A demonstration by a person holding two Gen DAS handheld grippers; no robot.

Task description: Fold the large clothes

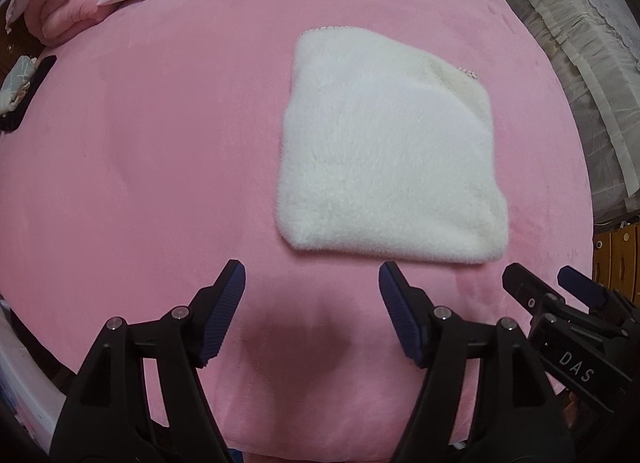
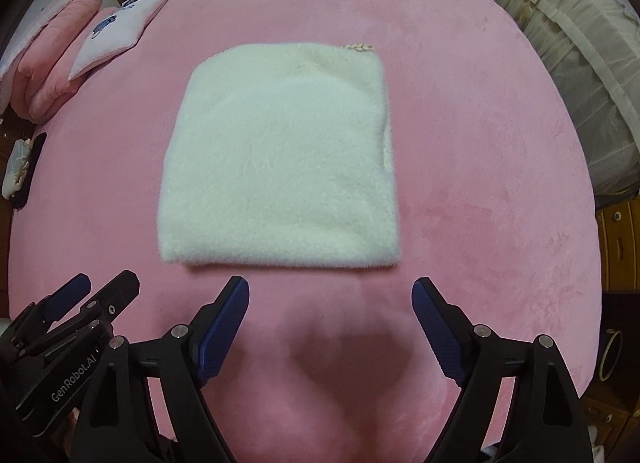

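both hand-held grippers (image 1: pixel 312 275) (image 2: pixel 331 291) released | folded white garment (image 2: pixel 280 159) flat, roughly square

Dim, soft indoor light, sharp focus, heavy fisheye bending (dark vignette at corners), diffuse shadow patches near the bottom.

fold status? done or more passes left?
Done: white fleece garment lies as a compact folded square on the pink bed. In hand: nothing; left gripper and right gripper are open, short of it. Left: perhaps squaring the uneven far corner.
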